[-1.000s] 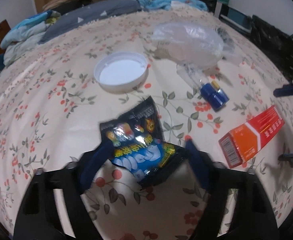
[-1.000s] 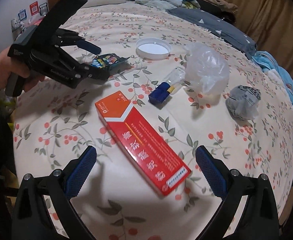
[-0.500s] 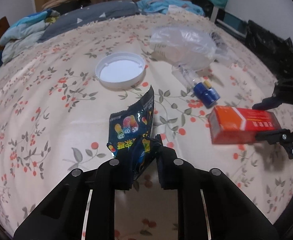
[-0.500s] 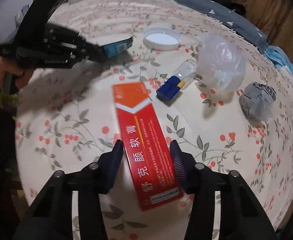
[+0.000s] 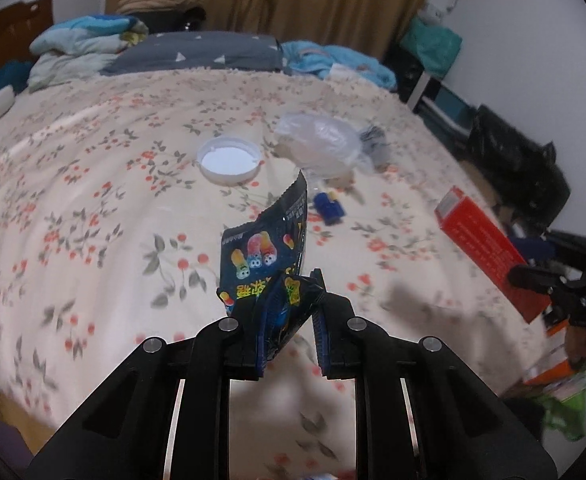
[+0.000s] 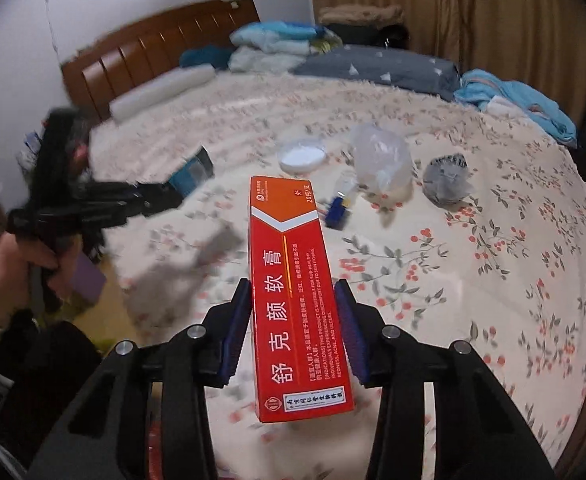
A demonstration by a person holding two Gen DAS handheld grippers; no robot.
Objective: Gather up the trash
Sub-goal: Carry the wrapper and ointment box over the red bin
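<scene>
Pinching a limp, light snack wrapper [image 5: 267,256] by its crumpled bottom, the left gripper [image 5: 289,320] holds easily; the right gripper [image 6: 293,320] squeezes a stiff red box [image 6: 293,288] across its sides.

Dark snack wrapper [image 5: 267,256] and red box [image 6: 293,292] are both held aloft above the bed.
</scene>
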